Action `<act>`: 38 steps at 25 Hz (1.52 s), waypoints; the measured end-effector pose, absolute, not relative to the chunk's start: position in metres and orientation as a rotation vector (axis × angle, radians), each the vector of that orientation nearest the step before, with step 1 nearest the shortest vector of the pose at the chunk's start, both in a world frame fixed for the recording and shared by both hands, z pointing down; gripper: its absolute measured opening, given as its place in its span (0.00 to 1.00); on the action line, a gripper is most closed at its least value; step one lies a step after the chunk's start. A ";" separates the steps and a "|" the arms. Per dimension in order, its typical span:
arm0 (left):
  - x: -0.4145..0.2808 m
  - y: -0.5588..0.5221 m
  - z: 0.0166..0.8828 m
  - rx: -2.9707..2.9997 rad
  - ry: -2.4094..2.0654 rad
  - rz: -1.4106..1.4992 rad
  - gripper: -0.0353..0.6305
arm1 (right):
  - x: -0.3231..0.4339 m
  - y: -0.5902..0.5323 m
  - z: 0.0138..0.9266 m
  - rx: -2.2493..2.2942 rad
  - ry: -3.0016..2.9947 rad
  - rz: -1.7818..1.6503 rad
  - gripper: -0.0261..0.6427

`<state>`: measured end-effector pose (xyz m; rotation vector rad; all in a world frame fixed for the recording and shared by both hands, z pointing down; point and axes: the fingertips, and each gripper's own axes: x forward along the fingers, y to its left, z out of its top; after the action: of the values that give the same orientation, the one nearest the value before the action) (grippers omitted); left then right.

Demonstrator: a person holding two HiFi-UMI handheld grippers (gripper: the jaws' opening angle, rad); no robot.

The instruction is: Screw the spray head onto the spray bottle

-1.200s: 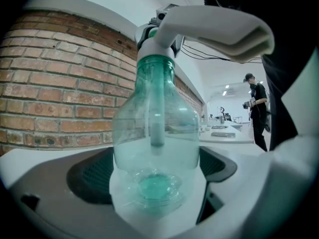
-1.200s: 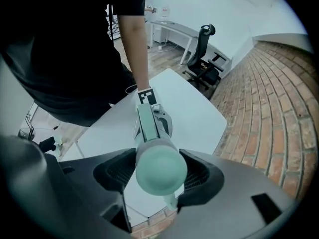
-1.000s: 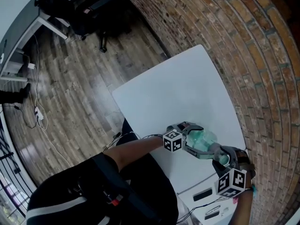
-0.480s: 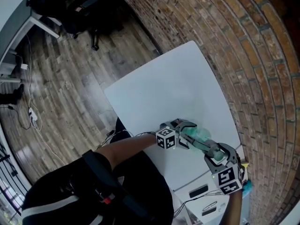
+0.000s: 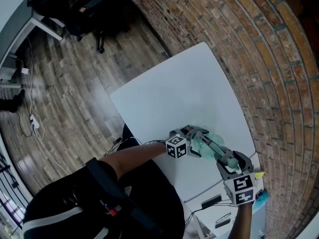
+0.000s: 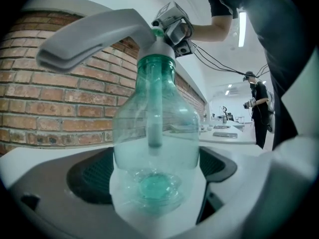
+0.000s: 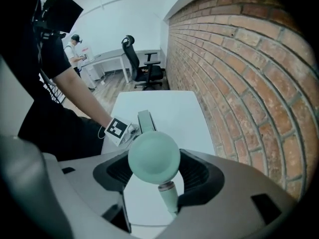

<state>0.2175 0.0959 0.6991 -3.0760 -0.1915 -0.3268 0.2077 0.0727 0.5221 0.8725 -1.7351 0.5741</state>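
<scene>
A translucent green spray bottle lies on its side above the white table. My left gripper is shut on its lower body; the left gripper view looks at the bottle bottom-on between my jaws. The mint spray head sits on the neck at the bottle's far end. My right gripper is shut on it. In the right gripper view the round head fills the gap of that gripper, its nozzle pointing down, and hides the bottle.
A brick wall runs along the table's right edge. Wood floor lies to the left, with an office chair at the far end. A lower desk with small devices sits near me. People stand in the background.
The head camera shifted early on. The right gripper's marker cube has turned a little around the spray head. The left gripper and bottle have stayed put.
</scene>
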 end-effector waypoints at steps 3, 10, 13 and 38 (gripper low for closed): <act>0.216 0.096 0.691 -3.087 -0.179 -0.296 0.85 | 0.210 0.072 0.523 0.935 -1.719 0.611 0.45; 0.213 0.095 0.679 -3.122 -0.121 -0.270 0.86 | 0.211 0.072 0.524 0.989 -1.710 0.685 0.45; 0.212 0.095 0.676 -3.145 -0.111 -0.279 0.85 | 0.210 0.071 0.526 0.998 -1.744 0.728 0.45; 0.212 0.097 0.648 -3.147 -0.031 -0.310 0.85 | 0.203 0.087 0.528 0.276 -1.617 0.122 0.45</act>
<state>0.2119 0.0972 0.6481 -3.1473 -0.0308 -0.3095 0.2028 0.0867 0.5283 0.2763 -1.6174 0.1220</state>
